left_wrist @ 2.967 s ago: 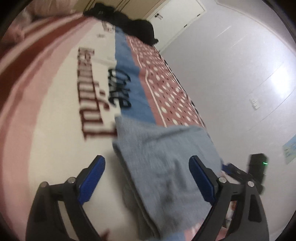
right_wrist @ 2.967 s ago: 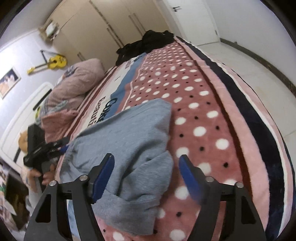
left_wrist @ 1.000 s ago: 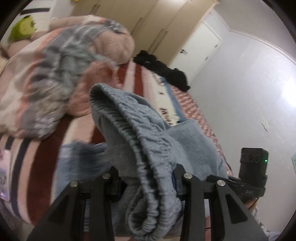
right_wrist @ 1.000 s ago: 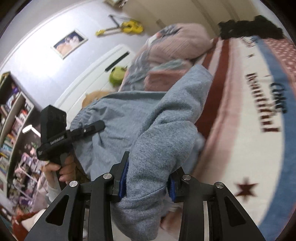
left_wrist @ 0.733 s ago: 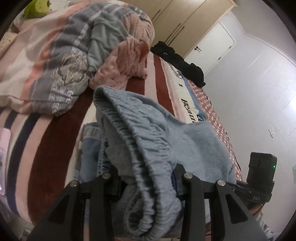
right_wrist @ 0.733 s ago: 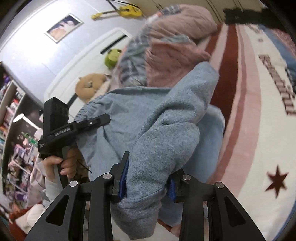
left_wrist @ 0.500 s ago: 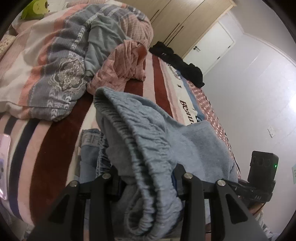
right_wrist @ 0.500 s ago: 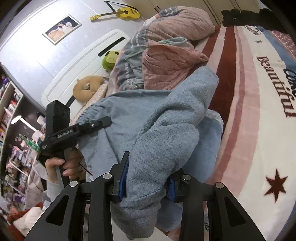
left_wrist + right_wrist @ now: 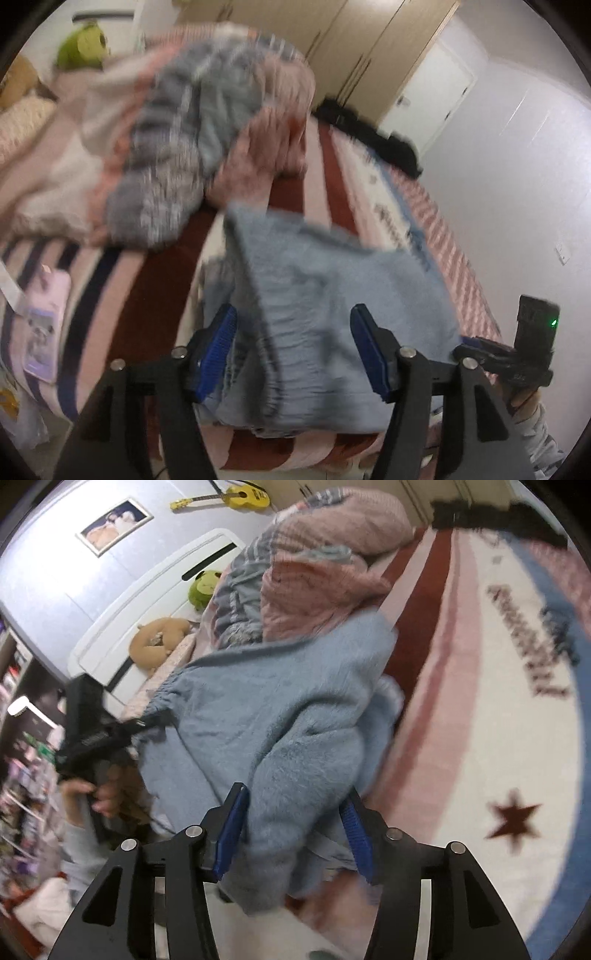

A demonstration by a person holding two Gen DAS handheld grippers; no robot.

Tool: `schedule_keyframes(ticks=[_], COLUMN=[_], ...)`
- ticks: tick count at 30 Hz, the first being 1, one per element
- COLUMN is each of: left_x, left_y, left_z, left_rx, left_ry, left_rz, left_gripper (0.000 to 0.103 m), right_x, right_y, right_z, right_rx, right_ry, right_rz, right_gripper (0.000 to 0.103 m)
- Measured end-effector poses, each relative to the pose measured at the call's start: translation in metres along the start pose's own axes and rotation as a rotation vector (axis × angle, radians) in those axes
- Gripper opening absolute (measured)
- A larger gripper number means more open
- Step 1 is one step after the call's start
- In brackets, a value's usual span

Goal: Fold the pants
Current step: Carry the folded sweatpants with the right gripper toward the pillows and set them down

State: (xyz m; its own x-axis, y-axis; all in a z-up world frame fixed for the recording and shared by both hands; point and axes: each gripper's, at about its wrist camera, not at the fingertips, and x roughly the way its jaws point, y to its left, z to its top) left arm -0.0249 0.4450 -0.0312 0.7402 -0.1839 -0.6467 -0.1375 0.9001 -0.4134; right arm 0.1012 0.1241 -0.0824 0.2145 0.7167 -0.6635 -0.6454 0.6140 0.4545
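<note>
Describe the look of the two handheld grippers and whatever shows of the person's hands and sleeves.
Both the left gripper and right gripper have matte black angular frames with silver bolts at the joints and ribbed blue pads on the fingers. Seen from the left wrist view, the right unit carries a black box with a green light. The left hand is bare, with a light grey sleeve.

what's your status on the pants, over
Left tool open, pants loose between its fingers. Right tool open around the pants' edge. Pants folded, lying on the blanket. Nothing in the way.
</note>
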Motion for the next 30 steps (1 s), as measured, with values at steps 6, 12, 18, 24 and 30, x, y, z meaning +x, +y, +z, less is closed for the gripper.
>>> schedule_keyframes(ticks=[6, 12, 18, 24, 30], left_x=[-0.007, 0.039, 0.047, 0.045, 0.04], left_y=[-0.041, -0.028, -0.01, -0.031, -0.063], left_z=[0.014, -0.005, -0.018, -0.017, -0.027], left_rx=[0.069, 0.063, 0.001, 0.046, 0.086], left_ry=[-0.06, 0.074, 0.081, 0.063, 0.002], left_rz=[-0.109, -0.044, -0.073, 0.013, 0.124], left_gripper=[0.067, 0.067, 0.067, 0.067, 0.073], right_x=[-0.038, -0.016, 0.007, 0.007, -0.006], right_y=[0.016, 0.029, 0.022, 0.022, 0.017], right_z=[0.017, 0.012, 0.001, 0.0, -0.002], right_rx=[-0.107, -0.122, -0.124, -0.131, -0.117], right_ry=[-0.119, -0.071, -0.007, -0.008, -0.043], right_rz=[-0.055, 0.074, 0.039, 0.013, -0.004], right_gripper=[0.048, 0.048, 0.048, 0.047, 0.048])
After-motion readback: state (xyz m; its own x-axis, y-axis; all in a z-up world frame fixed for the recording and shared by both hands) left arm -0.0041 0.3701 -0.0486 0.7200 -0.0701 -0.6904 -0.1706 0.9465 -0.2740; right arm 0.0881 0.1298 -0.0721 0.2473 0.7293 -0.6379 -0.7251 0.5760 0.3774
